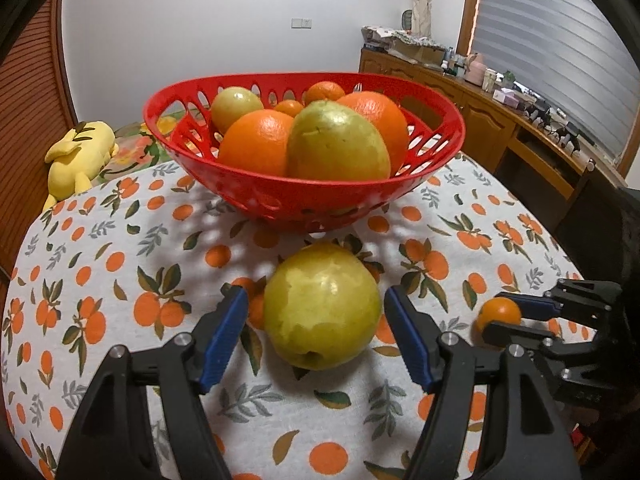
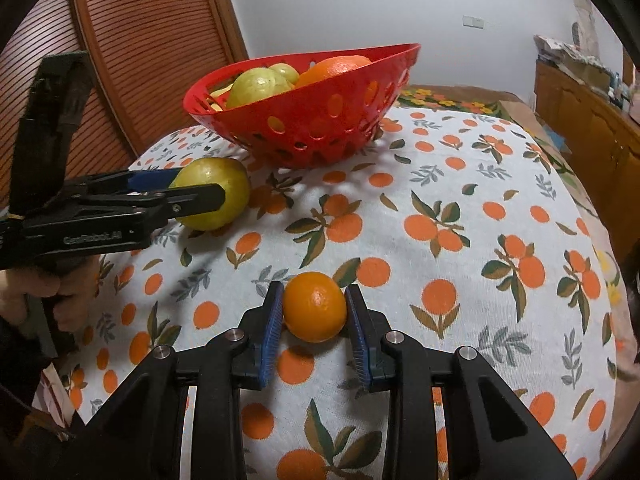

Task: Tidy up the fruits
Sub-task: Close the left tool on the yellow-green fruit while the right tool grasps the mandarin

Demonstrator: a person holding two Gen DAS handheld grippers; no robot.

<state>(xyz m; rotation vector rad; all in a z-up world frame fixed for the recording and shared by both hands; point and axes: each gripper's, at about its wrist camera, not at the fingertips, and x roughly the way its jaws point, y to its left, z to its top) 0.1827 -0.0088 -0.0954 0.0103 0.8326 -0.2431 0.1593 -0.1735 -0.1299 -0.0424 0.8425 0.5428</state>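
- Left gripper (image 1: 314, 320): jaws spread wide on either side of a green guava (image 1: 322, 306) that sits on the desk (image 1: 120, 240); a gap shows on each side, pads not pressing it.
- Right gripper (image 2: 314, 316): closed on a small orange (image 2: 315, 306), both blue pads against its sides; the orange rests on the orange-print tablecloth (image 2: 460, 184).
- Red basket (image 1: 256, 192): just ahead of the left gripper, beyond the guava; holds oranges and guavas.
- From the right gripper, the basket lies ahead and to the left, the guava to the left.
- Yellow plush toy (image 1: 78, 156): far left of the left gripper, beside the desk edge.
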